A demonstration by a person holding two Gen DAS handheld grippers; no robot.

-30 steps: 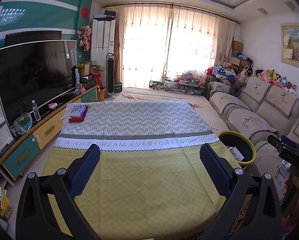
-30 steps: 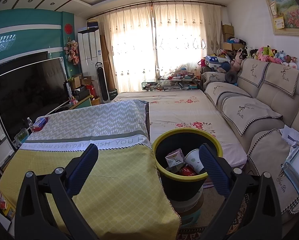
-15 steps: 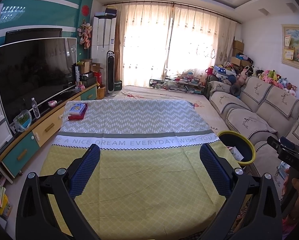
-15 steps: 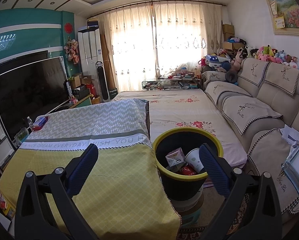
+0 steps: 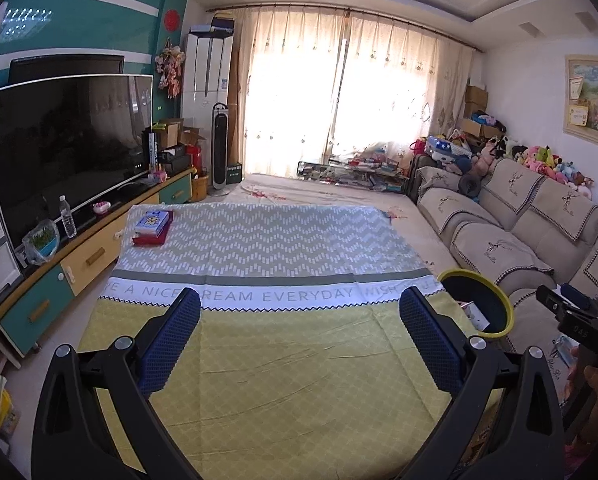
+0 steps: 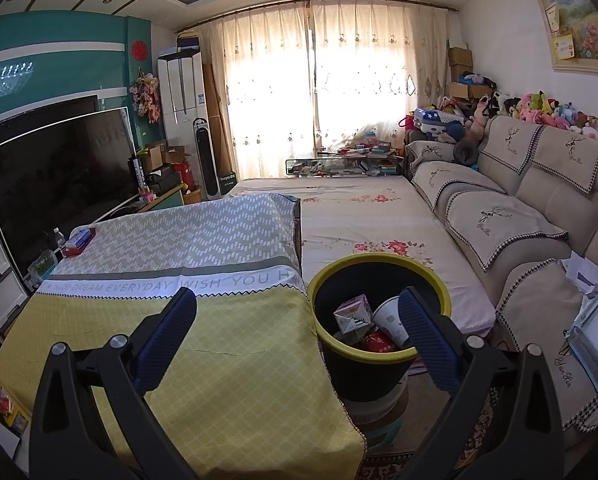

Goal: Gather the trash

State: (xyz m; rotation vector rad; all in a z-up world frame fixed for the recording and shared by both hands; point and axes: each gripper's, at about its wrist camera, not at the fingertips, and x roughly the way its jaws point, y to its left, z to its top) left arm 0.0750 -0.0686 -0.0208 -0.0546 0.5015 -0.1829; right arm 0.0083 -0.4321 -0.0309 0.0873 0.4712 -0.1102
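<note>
Each tool, the left tool [image 5: 299, 322] and the right tool [image 6: 297, 320], has two glossy black plastic arms shaped like open triangles, each with silver round screws at the joints. The fingers [image 5: 171, 340] are lined with dark blue, finely ribbed pads. At 3 o'clock in the left view, bare skin of the right hand [image 5: 597, 380] shows below a black bracket [image 5: 571, 316] with faint lettering.

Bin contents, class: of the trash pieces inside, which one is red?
The red wrapper lying lowest in the yellow-rimmed bin. The small carton is pale with printed panels, and the paper cup is white.
</note>
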